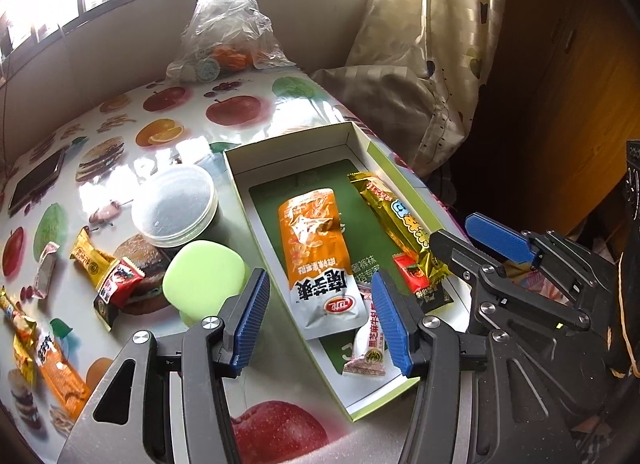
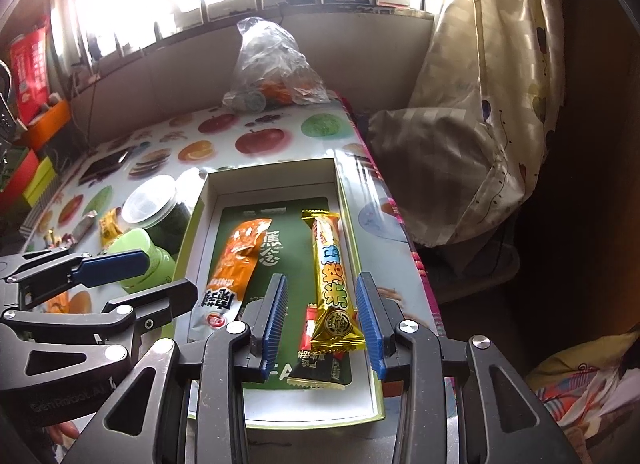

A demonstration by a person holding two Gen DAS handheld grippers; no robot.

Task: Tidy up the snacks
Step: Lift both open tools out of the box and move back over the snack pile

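Blue ribbed pads of the left gripper [image 1: 316, 324]: spread apart, grasping nothing, hovering over the near end of the shallow white cardboard box with green rim [image 1: 362, 135].
Between and just beyond those pads: orange and silver foil snack pouch [image 1: 316, 256], flat on the green printed card lining the box floor.
Just inside its right pad: small white sachet with dark lettering [image 1: 366, 348], lying in the near end of the box.
Right gripper [image 2: 322, 318]: blue ribbed pads parted and released, clear of any wrapper.
Between and ahead of its pads: long gold foil bar with yellow and blue print [image 2: 332, 276], lying lengthwise in the box, touching neither pad.
Under the bar's near end: red and black wrapped snack [image 2: 320, 364], partly covered.
Left of the left gripper, outside the box: pale green rounded plastic lid on a container [image 1: 206, 276], touching the box wall or not, cannot tell.
Beyond that: round clear plastic lid on a dark green tub [image 1: 174, 205].
Further left, on the fruit-patterned glossy tablecloth [image 1: 120, 119]: gold, red and black wrapped candies [image 1: 106, 276], a small silver wrapped piece [image 1: 45, 270], an orange packet [image 1: 60, 372] at the table's near-left edge.
Far ahead, at the table's back: crumpled clear plastic bag holding orange items [image 1: 226, 31].
Far left: dark phone [image 1: 38, 179] lying flat.
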